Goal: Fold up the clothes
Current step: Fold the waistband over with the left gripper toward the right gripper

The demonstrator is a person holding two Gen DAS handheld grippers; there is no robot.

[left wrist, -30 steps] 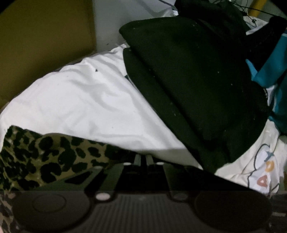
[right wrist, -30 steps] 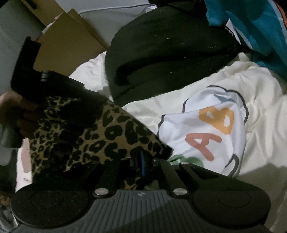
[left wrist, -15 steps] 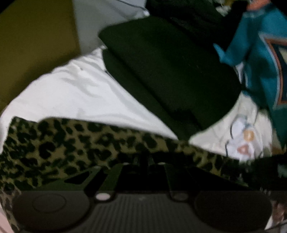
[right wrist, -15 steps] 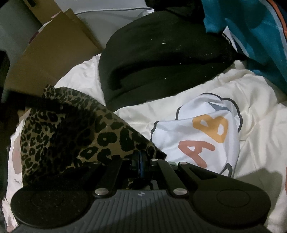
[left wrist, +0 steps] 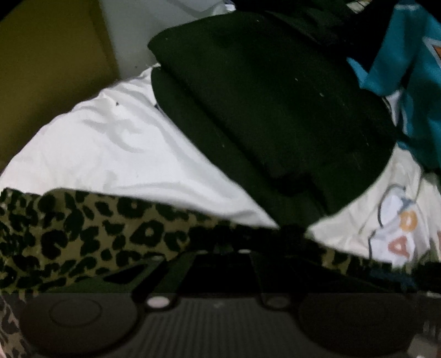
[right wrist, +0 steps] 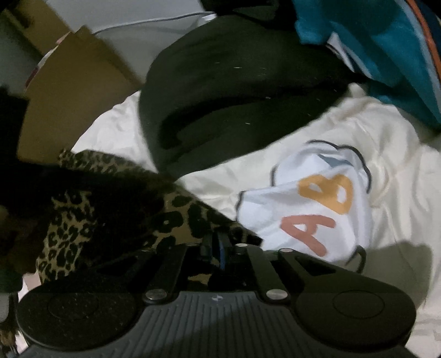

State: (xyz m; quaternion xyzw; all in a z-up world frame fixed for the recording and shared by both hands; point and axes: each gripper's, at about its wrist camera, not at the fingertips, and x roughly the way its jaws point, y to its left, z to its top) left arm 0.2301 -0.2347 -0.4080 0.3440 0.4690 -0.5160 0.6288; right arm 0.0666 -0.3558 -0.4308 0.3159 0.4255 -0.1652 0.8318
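The leopard-print garment [left wrist: 82,236] now stretches across; left tongs [left wrist: 228,249] pinch it, right tongs [right wrist: 217,242] are opening, so that corner could slump.

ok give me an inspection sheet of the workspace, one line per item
Surface: white bedding with an A B print.
Job's things: leopard cloth, stretched between both tools.
Clutter: black clothes; teal garment.
Grippers: left tool shut on the leopard cloth; right tool opening, cloth edge between its jaws.
Cables: thin white cable at the back.
Surroundings: cardboard and a pale wall, dim light.
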